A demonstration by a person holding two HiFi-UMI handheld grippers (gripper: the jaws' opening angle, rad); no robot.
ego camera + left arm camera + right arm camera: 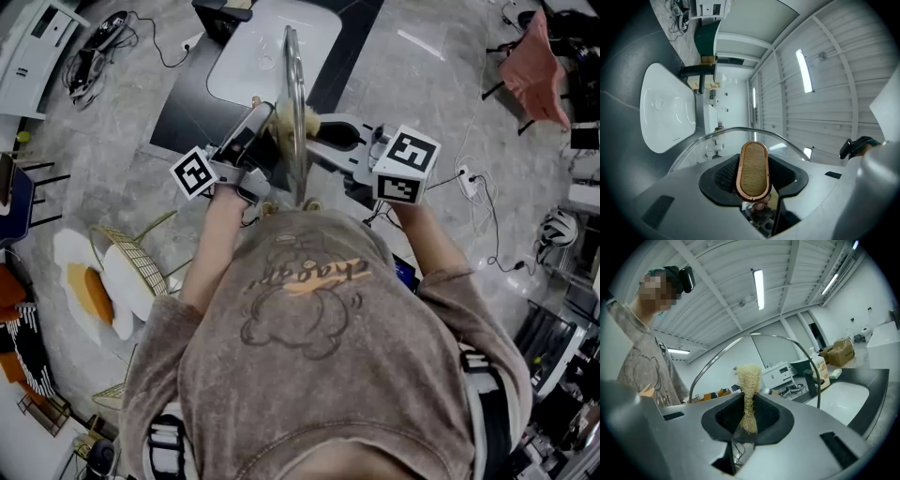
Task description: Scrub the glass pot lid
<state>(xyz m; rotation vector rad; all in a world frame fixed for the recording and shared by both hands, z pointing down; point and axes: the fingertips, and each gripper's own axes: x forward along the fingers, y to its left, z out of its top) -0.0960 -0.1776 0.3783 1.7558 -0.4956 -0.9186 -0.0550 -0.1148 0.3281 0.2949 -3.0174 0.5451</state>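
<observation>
The glass pot lid (293, 103) is held upright and edge-on above the sink, between both grippers. My left gripper (265, 127) is shut on the lid's oval wooden handle (753, 169), which stands between the jaws, and the lid's metal rim (740, 129) arcs just beyond it. From the other side, my right gripper (323, 129) is shut on a straw-coloured loofah scrubber (749, 385), whose free end lies against the glass. In the right gripper view the lid's rim (717, 355) curves over the scrubber. In the head view the scrubber (310, 123) shows right of the lid.
A white sink basin (272, 47) set in a dark countertop (187, 103) lies below the lid, with a dark faucet (696, 70) at its edge. A detergent bottle (820, 371) stands by the sink (848, 394). A yellow wire chair (136, 267) and cables lie on the floor.
</observation>
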